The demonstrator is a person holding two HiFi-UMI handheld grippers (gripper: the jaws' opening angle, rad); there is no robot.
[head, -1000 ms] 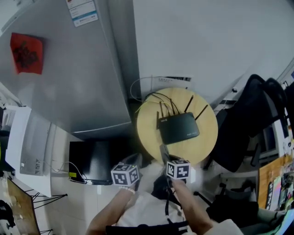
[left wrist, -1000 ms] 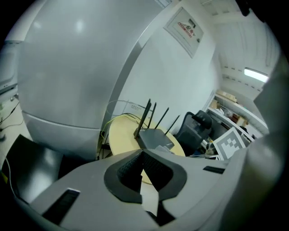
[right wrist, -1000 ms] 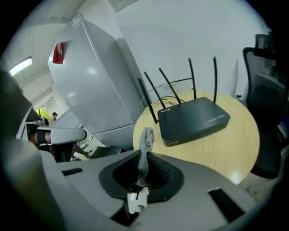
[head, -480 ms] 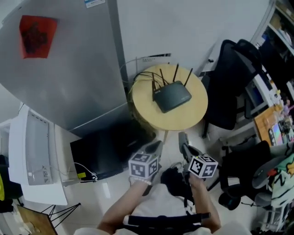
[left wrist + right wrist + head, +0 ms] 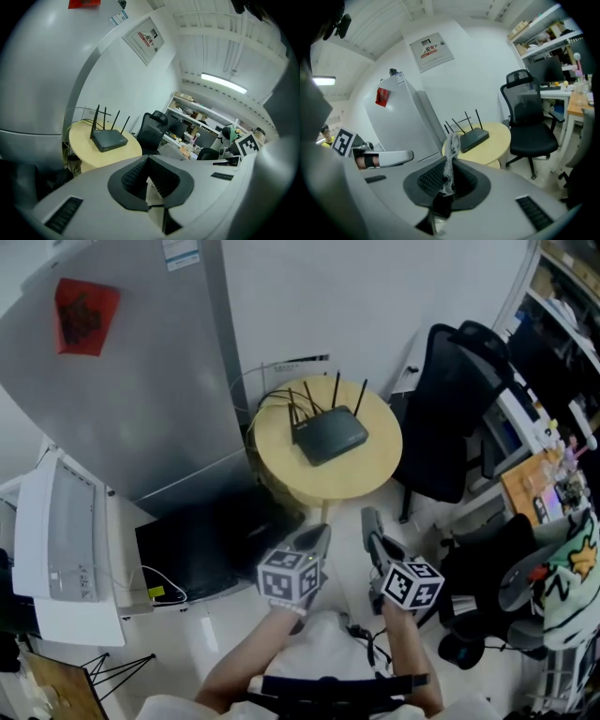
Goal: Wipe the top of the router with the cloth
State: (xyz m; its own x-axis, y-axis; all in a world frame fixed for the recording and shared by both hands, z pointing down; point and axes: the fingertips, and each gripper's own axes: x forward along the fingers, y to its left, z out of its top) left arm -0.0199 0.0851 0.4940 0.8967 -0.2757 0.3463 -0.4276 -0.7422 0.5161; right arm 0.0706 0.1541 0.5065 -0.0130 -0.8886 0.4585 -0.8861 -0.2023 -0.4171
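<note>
Backed off since earlier, we find the router (image 5: 328,434) ahead-left of our right gripper (image 5: 371,532), which clamps the cloth (image 5: 450,157); left gripper (image 5: 317,536) closed, empty.

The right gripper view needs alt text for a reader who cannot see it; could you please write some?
The right gripper pinches a grey cloth, which stands upright between its fingers. Beyond it, a black router with raised antennas sits on a round wooden table, between a grey fridge and a black office chair.
</note>
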